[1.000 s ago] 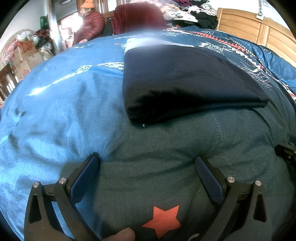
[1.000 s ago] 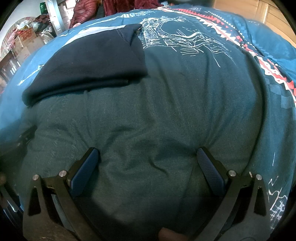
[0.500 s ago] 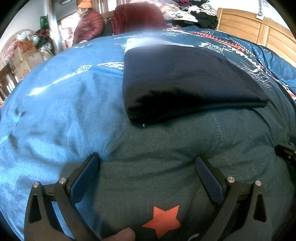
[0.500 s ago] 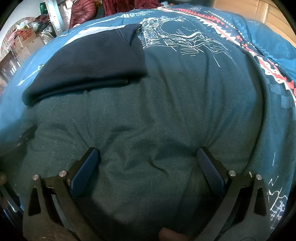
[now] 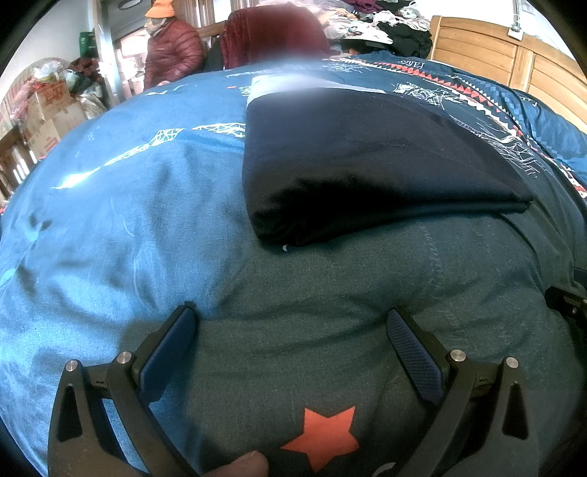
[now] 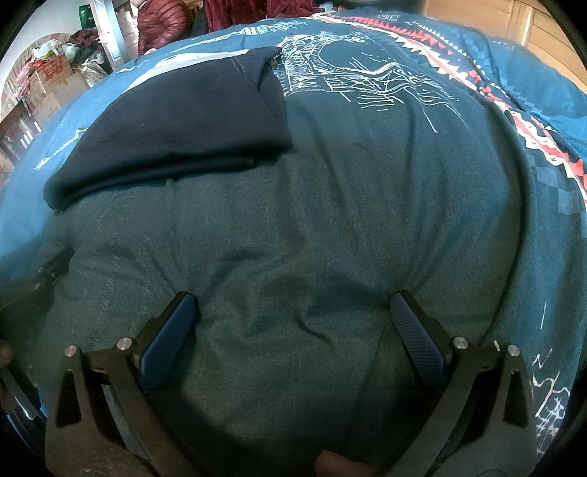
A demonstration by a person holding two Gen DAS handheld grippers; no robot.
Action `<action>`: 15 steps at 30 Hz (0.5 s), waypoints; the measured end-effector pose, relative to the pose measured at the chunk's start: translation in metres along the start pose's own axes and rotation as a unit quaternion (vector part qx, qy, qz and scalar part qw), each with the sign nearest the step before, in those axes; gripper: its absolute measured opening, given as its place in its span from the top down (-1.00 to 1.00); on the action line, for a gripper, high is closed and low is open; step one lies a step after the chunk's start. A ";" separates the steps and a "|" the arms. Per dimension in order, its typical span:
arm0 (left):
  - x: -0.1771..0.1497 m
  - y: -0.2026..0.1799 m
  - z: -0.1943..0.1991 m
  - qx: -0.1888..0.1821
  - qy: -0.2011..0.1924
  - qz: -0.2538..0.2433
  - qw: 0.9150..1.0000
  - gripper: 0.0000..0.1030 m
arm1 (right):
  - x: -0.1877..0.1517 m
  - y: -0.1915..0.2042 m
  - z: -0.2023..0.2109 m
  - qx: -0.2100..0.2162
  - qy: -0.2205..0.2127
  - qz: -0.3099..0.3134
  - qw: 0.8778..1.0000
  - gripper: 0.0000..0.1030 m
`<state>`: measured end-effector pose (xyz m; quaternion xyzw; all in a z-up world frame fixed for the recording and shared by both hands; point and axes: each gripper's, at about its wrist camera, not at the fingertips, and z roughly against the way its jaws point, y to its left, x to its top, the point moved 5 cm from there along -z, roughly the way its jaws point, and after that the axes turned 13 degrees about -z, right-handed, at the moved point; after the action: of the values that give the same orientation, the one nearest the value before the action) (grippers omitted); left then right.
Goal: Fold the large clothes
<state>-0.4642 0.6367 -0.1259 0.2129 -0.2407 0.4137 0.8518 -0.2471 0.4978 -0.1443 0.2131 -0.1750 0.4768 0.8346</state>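
A dark navy garment (image 5: 359,165) lies folded flat on the blue patterned bedspread (image 5: 121,205); the right wrist view shows the same garment (image 6: 176,124) at upper left. My left gripper (image 5: 291,326) stands open, low over the bedspread and just in front of the garment's near edge, with only bedding between its blue pads (image 5: 414,352). My right gripper (image 6: 293,315) is open too, hovering over the teal part of the bedspread (image 6: 330,220), to the right of and nearer than the garment. Neither gripper holds anything.
A wooden headboard (image 5: 506,58) runs along the right. A pile of clothes (image 5: 381,25) and a dark red chair back (image 5: 275,33) sit beyond the bed. A person in a red jacket (image 5: 170,47) stands at the far left near cardboard boxes (image 5: 51,110).
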 end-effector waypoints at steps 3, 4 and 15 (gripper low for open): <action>0.000 0.000 0.000 0.000 0.000 0.000 1.000 -1.00 | 0.000 0.000 0.000 0.000 0.000 0.000 1.000 -1.00; 0.000 0.000 0.000 0.000 0.000 0.000 1.000 -1.00 | 0.000 0.000 0.000 0.000 0.000 0.000 1.000 -1.00; 0.005 0.001 0.000 -0.010 0.029 -0.003 1.000 -1.00 | 0.001 0.004 -0.001 -0.018 0.001 0.007 1.000 -1.00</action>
<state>-0.4625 0.6401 -0.1231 0.1926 -0.2193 0.4144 0.8620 -0.2499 0.5013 -0.1440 0.1961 -0.1845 0.4794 0.8353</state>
